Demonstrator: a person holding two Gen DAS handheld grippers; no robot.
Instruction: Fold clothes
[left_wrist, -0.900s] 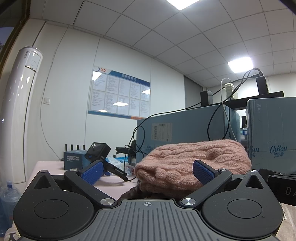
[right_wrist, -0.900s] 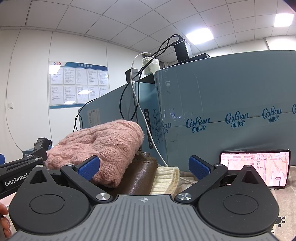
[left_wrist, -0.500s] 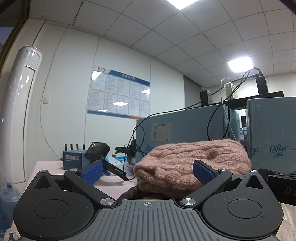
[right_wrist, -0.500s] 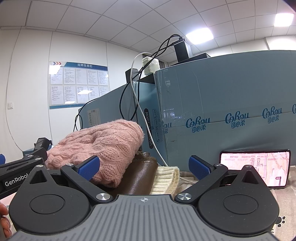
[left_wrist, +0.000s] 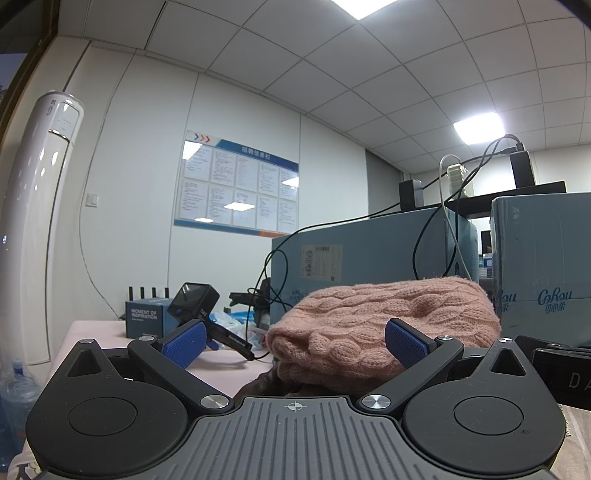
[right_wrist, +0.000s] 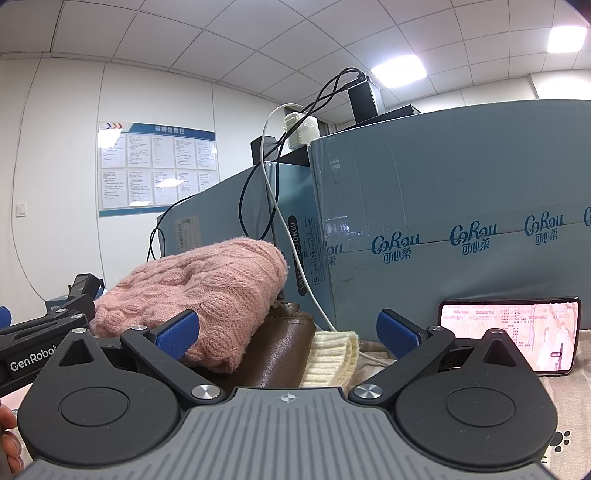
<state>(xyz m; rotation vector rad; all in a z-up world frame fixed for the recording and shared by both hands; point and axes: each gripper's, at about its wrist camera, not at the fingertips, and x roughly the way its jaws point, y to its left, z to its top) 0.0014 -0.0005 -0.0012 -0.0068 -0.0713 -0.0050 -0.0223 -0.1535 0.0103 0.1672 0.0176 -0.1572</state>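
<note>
A folded pink cable-knit sweater (left_wrist: 384, 325) lies on top of a pile just ahead of both grippers; it also shows in the right wrist view (right_wrist: 207, 291). Under it lie a brown leather garment (right_wrist: 280, 350) and a cream knit garment (right_wrist: 332, 354). My left gripper (left_wrist: 295, 341) is open and empty, low, facing the pile's left end. My right gripper (right_wrist: 288, 332) is open and empty, facing the pile's right end. The left gripper's body (right_wrist: 40, 336) shows at the left edge of the right wrist view.
Large blue-grey cardboard boxes (right_wrist: 461, 229) stand right behind the pile, with cables (right_wrist: 273, 199) hanging over them. A phone (right_wrist: 513, 332) with a lit screen leans against the box on the right. A small black camera (left_wrist: 195, 301) and a blue box (left_wrist: 146, 323) sit on the pink table (left_wrist: 99, 334) to the left.
Neither gripper has moved. Only the picture on the phone screen has changed.
</note>
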